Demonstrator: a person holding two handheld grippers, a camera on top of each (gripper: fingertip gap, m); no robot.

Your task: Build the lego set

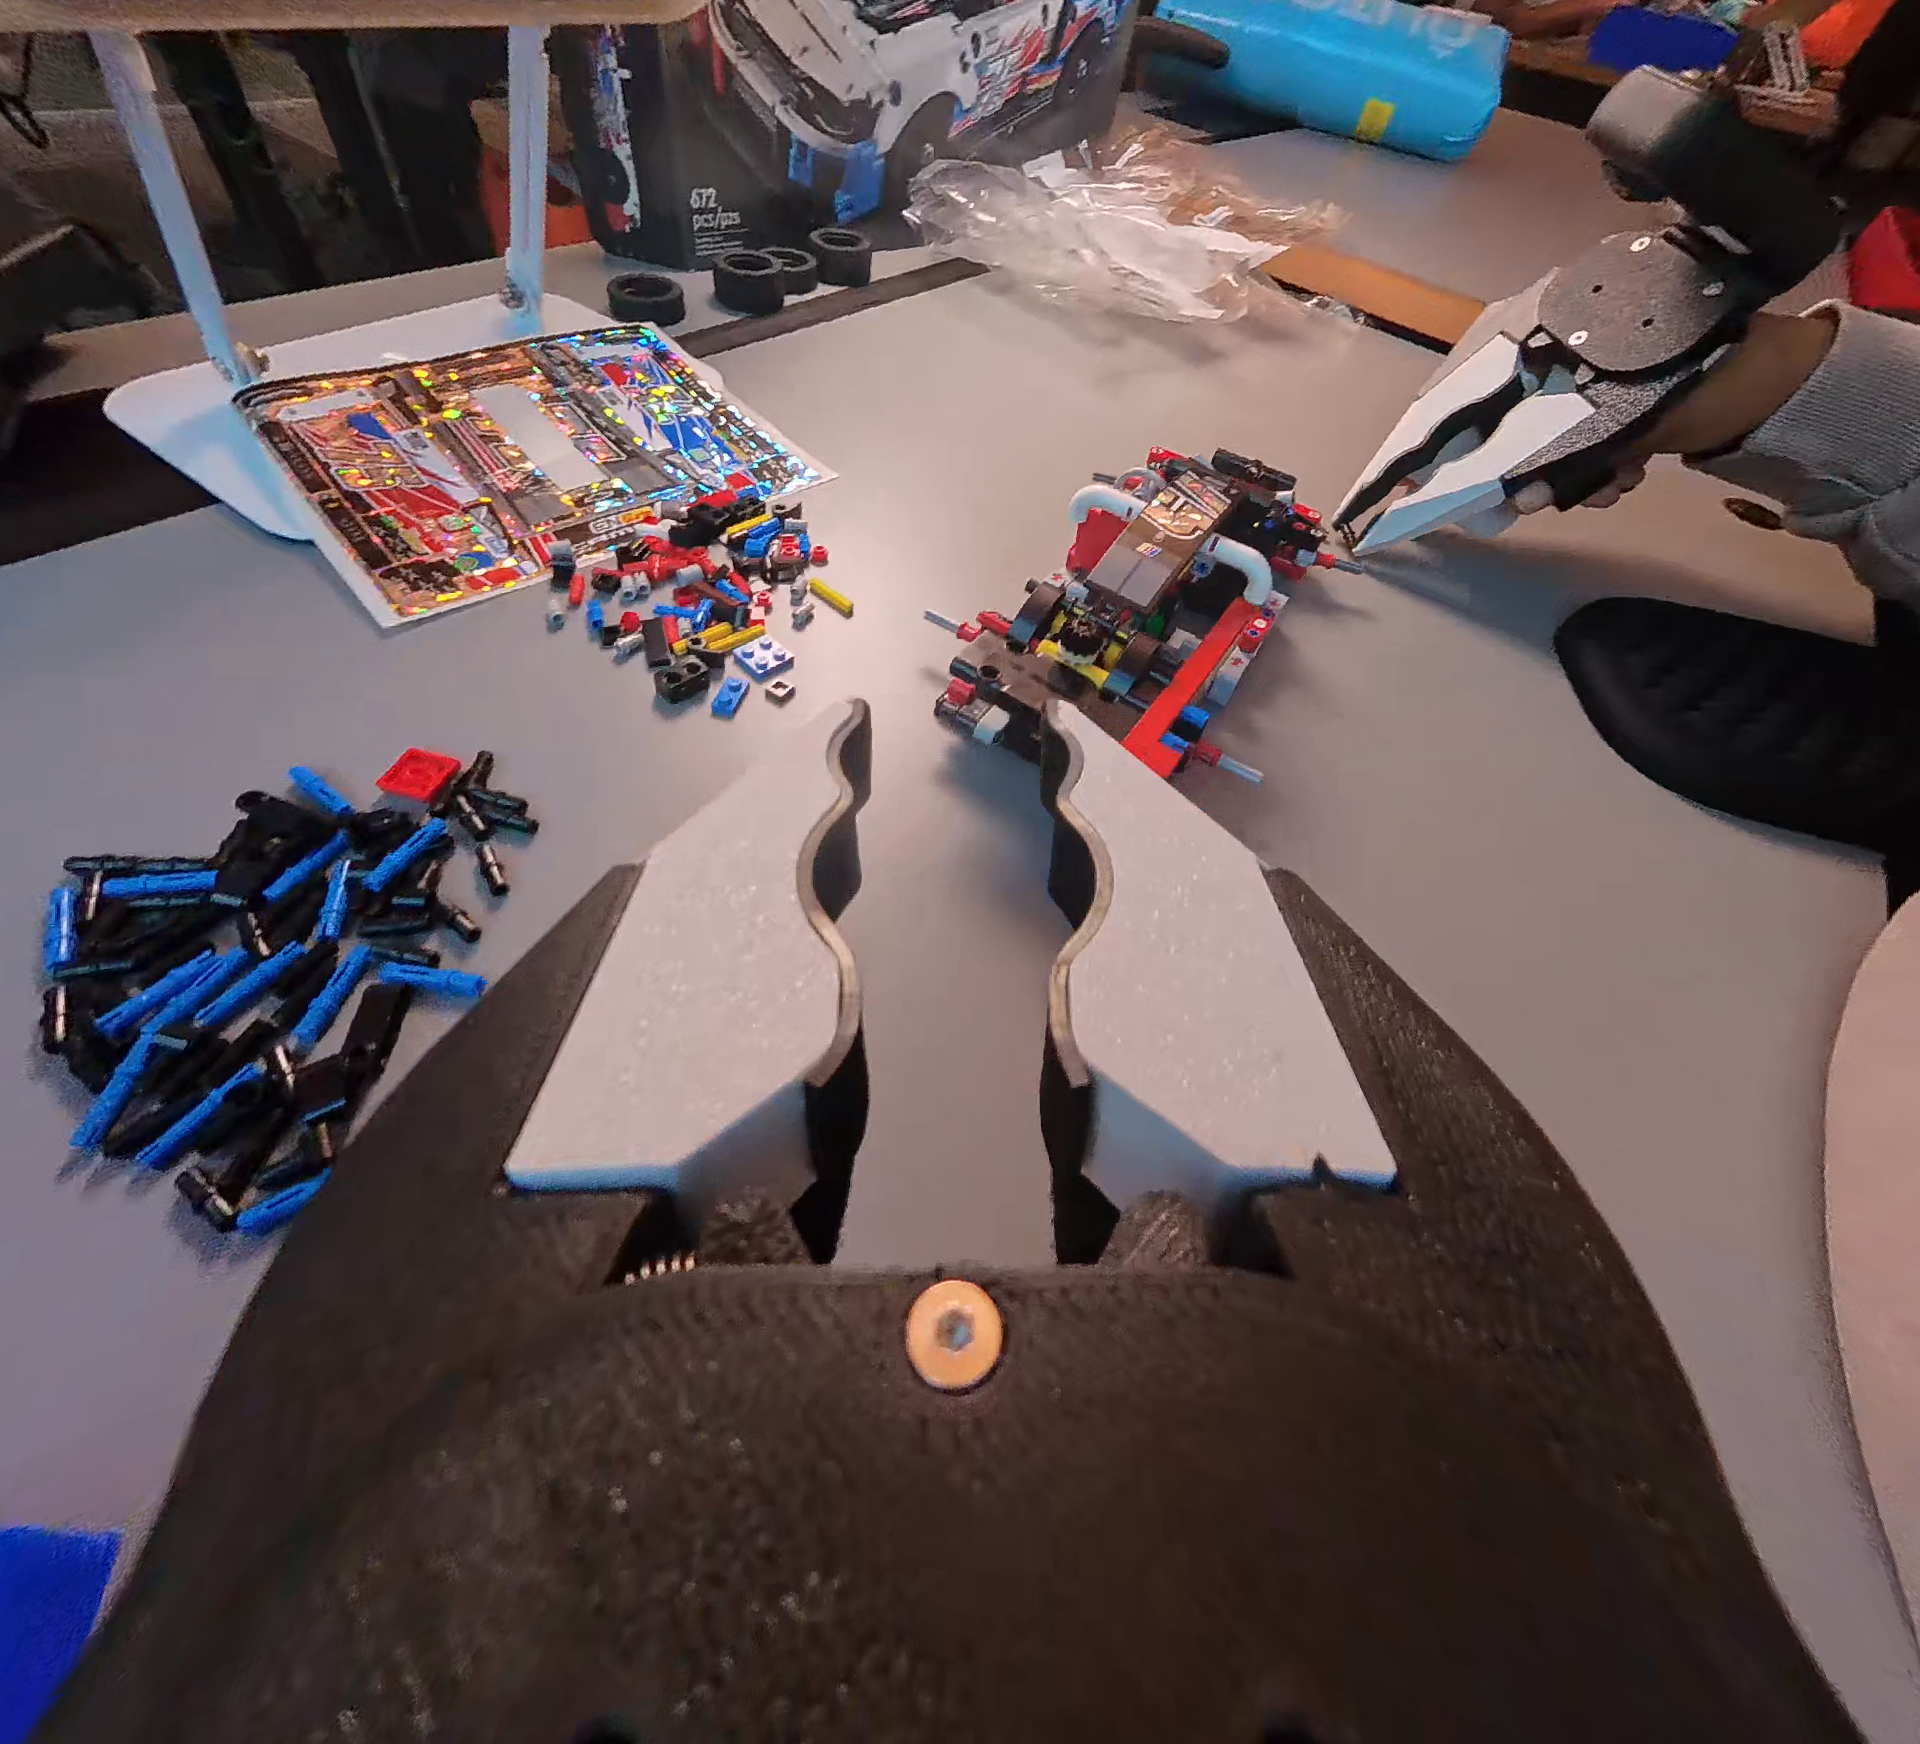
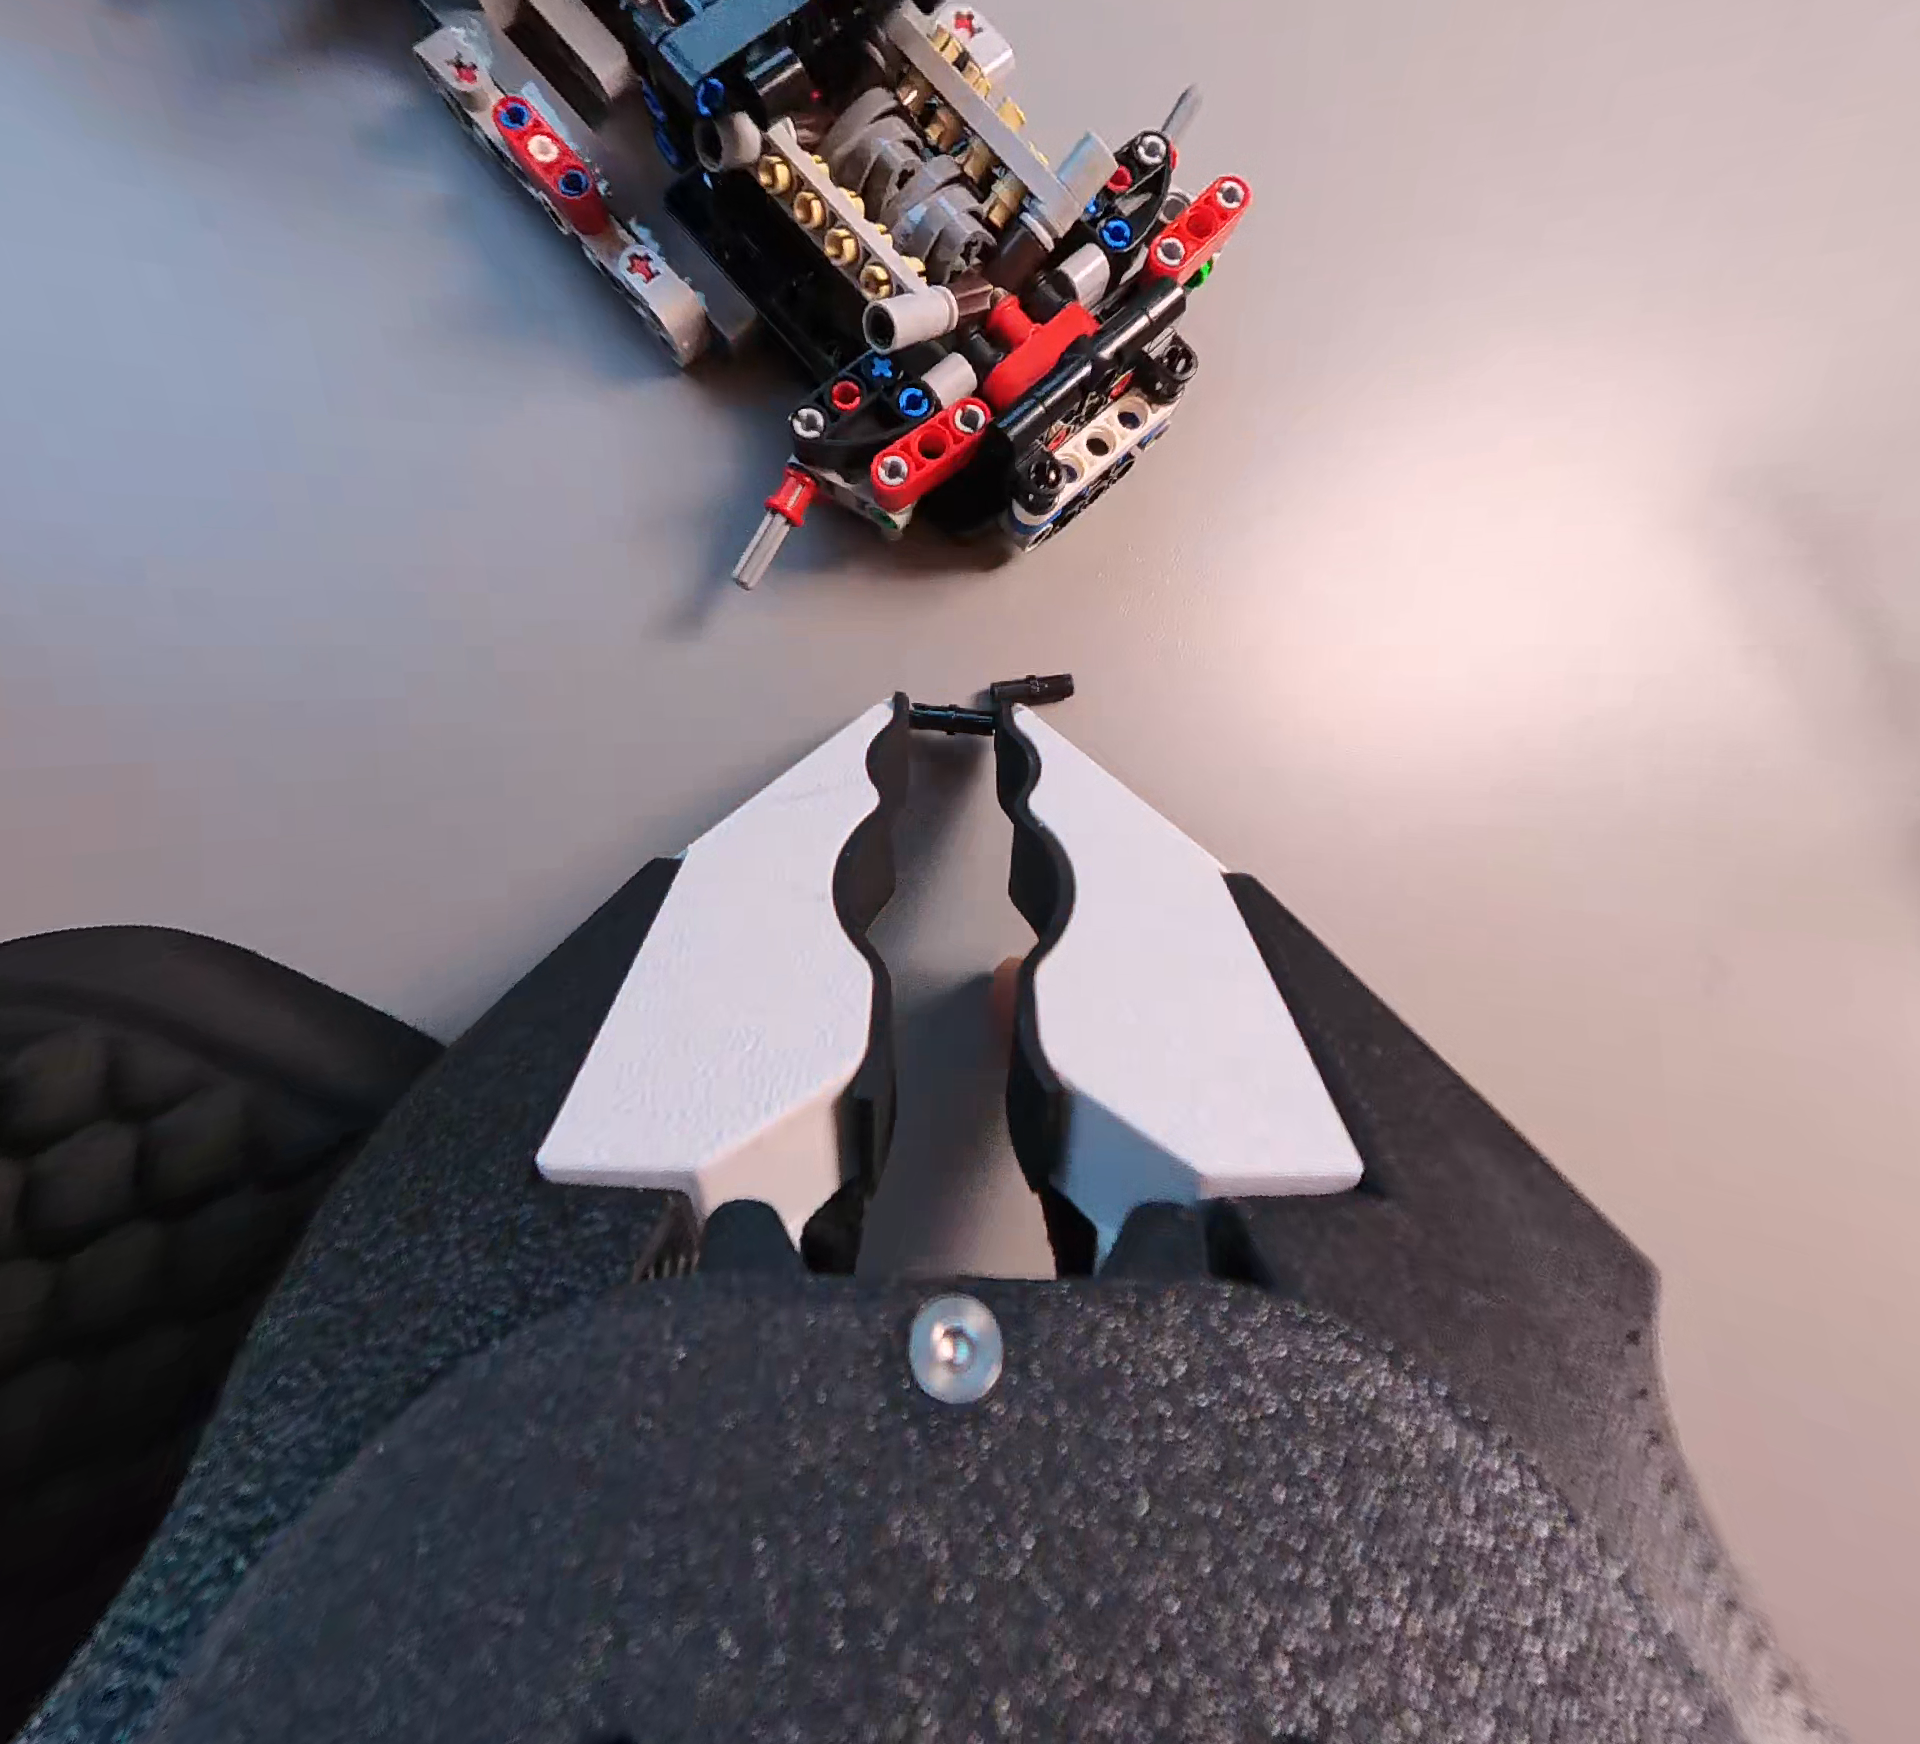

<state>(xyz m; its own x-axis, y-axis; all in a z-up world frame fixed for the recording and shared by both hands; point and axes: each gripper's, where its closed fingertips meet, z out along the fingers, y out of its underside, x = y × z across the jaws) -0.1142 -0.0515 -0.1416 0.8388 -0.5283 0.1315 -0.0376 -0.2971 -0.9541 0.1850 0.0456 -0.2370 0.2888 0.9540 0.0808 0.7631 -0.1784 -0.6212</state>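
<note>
Parts are sorted on the bench [image 1: 1039, 406] so I can reach w/o digging: blue and black pins [image 1: 239, 956] in one heap at my left, small mixed bricks [image 1: 707, 593] in a 2nd heap farther out, just in front of the foil sticker sheet [image 1: 520, 458]. Tyres [image 1: 779, 271] are parked at the back by the set box [image 1: 883, 32], prob for later. The half-built car chassis [image 1: 1132, 593] sits mid-bench btwn both hands, rear end toward my right side, so pin holes there face me.

My right tool [image 2: 951, 707] is nearly together, tips pinching a thin black pin piece [image 2: 951, 720] crosswise; a 2nd black stub [image 2: 1034, 686] shows just past the right-hand tip, can't tell if it's the same part or separate. It's held low, near the chassis rear, not touching it. I judge it's lined up for insertion there.

My left tool [image 1: 956, 728] is apart, nothing in it, hovering just short of the chassis front end, likely to steady it.
</note>
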